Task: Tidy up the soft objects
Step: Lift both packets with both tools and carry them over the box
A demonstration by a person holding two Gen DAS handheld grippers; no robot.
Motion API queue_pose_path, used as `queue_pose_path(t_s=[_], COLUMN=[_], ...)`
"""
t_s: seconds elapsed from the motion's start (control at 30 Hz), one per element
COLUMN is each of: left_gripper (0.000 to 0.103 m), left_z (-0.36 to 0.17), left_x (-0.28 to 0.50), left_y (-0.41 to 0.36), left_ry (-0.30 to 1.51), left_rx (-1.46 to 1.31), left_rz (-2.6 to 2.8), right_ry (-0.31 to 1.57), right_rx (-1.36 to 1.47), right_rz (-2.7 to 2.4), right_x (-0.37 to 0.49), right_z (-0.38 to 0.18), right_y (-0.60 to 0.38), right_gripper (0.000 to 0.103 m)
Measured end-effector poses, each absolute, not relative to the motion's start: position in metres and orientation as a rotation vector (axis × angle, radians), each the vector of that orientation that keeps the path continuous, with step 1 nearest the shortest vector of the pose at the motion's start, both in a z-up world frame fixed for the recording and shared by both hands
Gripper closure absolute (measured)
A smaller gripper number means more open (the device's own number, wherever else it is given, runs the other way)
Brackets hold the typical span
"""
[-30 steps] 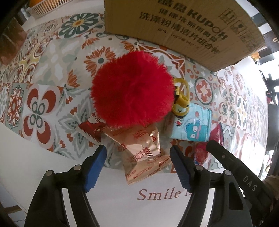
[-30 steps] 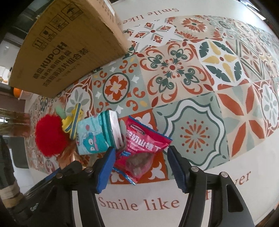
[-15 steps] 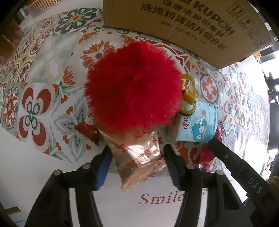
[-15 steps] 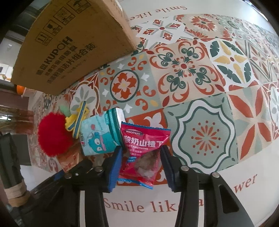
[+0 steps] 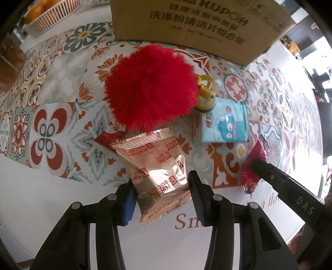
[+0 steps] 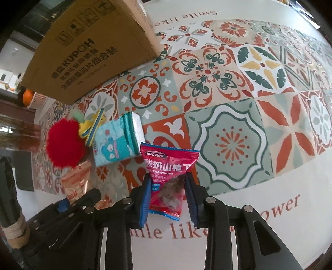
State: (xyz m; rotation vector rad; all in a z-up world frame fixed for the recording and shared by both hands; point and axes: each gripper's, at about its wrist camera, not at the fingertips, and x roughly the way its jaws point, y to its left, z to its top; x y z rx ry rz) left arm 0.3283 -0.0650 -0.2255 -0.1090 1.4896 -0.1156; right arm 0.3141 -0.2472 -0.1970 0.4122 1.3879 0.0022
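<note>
My left gripper (image 5: 161, 187) points down at the patterned tablecloth (image 5: 62, 87). Its jaws are closing, and the blue pads (image 5: 128, 199) press both sides of a gold fortune biscuit packet (image 5: 155, 162). Behind the packet lie a fluffy red pompom (image 5: 151, 87), a yellow keychain toy (image 5: 204, 93) and a blue cartoon tissue pack (image 5: 224, 122). In the right wrist view my right gripper (image 6: 167, 182) is also closing, and its pads pinch a red hawthorn snack packet (image 6: 168, 166). The tissue pack (image 6: 116, 141) and pompom (image 6: 64, 143) sit to its left.
A large cardboard box (image 5: 197, 25) stands behind the pile, also seen as the box (image 6: 89, 47) at upper left. A small dark red packet (image 5: 105, 139) peeks from under the pompom. A basket of oranges (image 5: 47, 16) sits at the far left corner.
Both pairs of jaws have narrowed from wide open until the pads meet their packets. The gold packet and the red packet now stand squeezed between the fingers.
</note>
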Motion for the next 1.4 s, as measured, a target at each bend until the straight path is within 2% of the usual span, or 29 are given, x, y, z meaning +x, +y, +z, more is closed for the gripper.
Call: queue_pose_path(t_s=[0.57, 0.9, 1.4], left_gripper=[0.057, 0.057, 0.057], left_z=[-0.126, -0.070, -0.011], left_x=[0.302, 0.315, 0.345], left_y=[-0.056, -0.055, -0.047], left_ry=[1.227, 1.038, 0.849], left_rx=[-0.069, -0.017, 0.056], left_rz=[-0.229, -0.279, -0.293], right_ry=[1.161, 0.982, 0.822], right_rx=[0.323, 0.269, 0.237], right_rz=[0.082, 0.113, 0.172], right_x=[0.294, 0.300, 0.335], right_z=[-0.104, -0.044, 0.009], right_y=[-0.235, -0.225, -0.208], right_gripper=[0.071, 0.071, 0.071])
